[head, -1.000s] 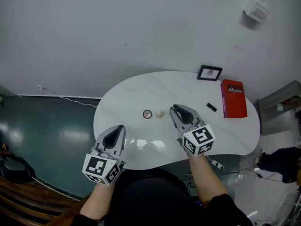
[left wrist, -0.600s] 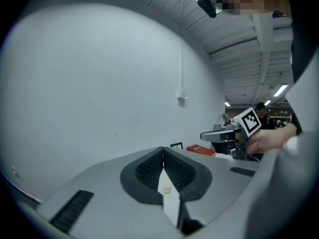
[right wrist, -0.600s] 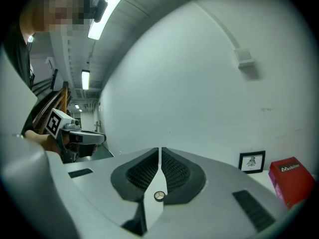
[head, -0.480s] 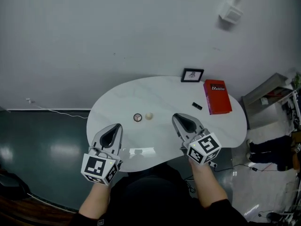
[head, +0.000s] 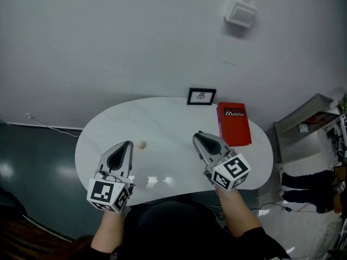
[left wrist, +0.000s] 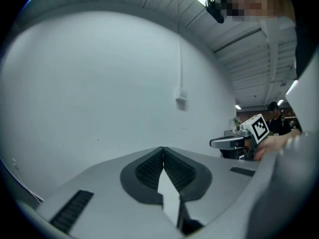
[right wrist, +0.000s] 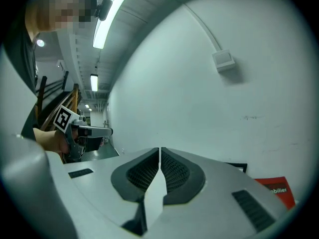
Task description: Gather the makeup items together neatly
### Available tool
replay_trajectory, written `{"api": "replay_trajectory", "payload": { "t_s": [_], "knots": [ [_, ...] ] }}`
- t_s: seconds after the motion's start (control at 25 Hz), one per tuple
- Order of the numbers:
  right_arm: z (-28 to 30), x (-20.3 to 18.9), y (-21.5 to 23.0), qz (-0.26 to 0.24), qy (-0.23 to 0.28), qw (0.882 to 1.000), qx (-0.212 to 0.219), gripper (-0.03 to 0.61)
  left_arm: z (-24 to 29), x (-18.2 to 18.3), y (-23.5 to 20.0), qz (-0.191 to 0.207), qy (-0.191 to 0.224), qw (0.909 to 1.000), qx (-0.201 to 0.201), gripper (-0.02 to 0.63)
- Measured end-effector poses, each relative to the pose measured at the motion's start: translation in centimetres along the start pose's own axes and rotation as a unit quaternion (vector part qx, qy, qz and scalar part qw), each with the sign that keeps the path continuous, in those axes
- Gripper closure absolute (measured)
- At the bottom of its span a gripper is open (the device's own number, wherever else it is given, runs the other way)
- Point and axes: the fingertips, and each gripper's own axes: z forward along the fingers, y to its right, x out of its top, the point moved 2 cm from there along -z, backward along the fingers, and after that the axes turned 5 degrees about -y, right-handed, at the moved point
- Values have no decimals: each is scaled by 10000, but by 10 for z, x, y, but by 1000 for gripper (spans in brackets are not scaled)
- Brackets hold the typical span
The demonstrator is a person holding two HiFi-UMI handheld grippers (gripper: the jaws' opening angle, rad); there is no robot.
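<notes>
Only in the head view is the task's thing seen: a cream ball (head: 141, 144), small, round and matt. It lies on the white bench (head: 173, 115), left of the middle, just beside the tip of the left claw (head: 128, 143); whether the two touch cannot be told. A red box (head: 233, 123) is also seen there, lying flat toward the right end, with a framed picture (head: 201, 96) standing at the far edge just beside it.

The ball is taken in by neither gripper view; mostly pale wall is shown in each, with a wall box (head: 241, 13) high up. In the left gripper view that claw's jaws are seen together, nothing between them, and the right claw (head: 196, 135) is seen off to the side. In the right gripper view its jaws, just closed, are seen pressed together and empty, and a corner of the red box is caught at the lower right.
</notes>
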Motion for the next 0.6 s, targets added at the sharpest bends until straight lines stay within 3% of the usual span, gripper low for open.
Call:
{"api": "replay_trajectory", "payload": {
  "t_s": [0.32,0.6],
  "knots": [
    [-57,-23,104,-9,-268,9995,182,537,62,-8,90,-361,-284,9986,251,603],
    [-61,-47,125,171,-583,9975,365,535,82,-15,114,-207,-483,9983,265,603]
  ]
}}
